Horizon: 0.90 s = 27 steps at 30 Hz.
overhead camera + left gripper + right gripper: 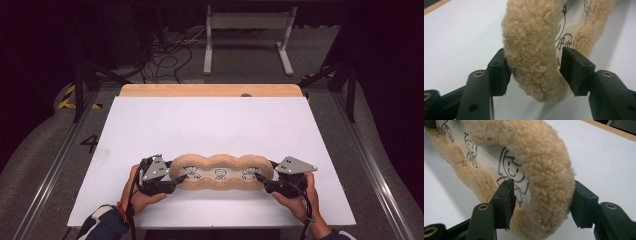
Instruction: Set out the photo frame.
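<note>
Stretching lengthwise between your grippers, the plush cushion [220,172] had one end rim inside each gripper's parted jaws, unclamped.

Fleecy tan cushion [220,161]: rough, woolly pile w/ smooth printed cloth in the middle. Table [210,125] top is matt white, smooth; far edge looks like bare wood. Left gripper [534,67] and right gripper [541,195]: matt black plastic jaws, brass-looking inserts.
</note>
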Each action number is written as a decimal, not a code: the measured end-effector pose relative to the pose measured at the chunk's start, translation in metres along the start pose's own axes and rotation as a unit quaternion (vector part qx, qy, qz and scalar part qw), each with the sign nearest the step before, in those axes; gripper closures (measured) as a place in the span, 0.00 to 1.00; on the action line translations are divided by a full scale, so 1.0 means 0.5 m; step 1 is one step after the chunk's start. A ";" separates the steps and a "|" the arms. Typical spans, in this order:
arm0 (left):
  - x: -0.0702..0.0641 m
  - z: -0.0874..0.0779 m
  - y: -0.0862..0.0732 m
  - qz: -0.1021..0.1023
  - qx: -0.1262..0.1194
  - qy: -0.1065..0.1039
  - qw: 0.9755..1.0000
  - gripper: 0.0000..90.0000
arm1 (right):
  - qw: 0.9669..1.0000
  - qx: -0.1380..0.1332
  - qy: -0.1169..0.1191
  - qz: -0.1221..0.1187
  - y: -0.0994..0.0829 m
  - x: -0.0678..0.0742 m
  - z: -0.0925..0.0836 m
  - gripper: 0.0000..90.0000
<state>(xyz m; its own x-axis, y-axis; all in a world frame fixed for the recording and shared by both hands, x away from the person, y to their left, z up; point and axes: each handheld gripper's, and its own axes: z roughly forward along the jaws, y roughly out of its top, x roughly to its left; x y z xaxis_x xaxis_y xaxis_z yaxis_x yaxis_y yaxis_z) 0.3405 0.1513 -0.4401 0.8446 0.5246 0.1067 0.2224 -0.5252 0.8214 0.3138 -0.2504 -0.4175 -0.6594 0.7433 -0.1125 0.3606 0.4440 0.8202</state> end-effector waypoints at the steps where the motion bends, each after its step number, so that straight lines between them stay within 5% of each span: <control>1: 0.000 0.000 0.000 0.000 0.000 -0.001 1.000 0.46 | 1.000 0.001 -0.001 0.000 0.000 0.000 -0.001 0.47; 15: -0.011 -0.009 0.005 0.009 -0.006 -0.003 1.000 0.27 | 1.000 0.000 -0.005 -0.008 0.003 -0.003 -0.014 0.41; 27: -0.018 -0.042 -0.015 -0.005 -0.017 0.000 1.000 0.14 | 1.000 0.006 -0.008 -0.016 0.004 -0.001 -0.021 0.30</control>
<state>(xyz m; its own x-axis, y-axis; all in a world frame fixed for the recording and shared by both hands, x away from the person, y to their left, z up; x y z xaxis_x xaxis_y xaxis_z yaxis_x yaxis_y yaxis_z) 0.3210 0.1644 -0.4352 0.8429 0.5289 0.0988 0.2136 -0.4974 0.8408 0.3078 -0.2552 -0.4099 -0.6603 0.7365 -0.1472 0.3471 0.4730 0.8098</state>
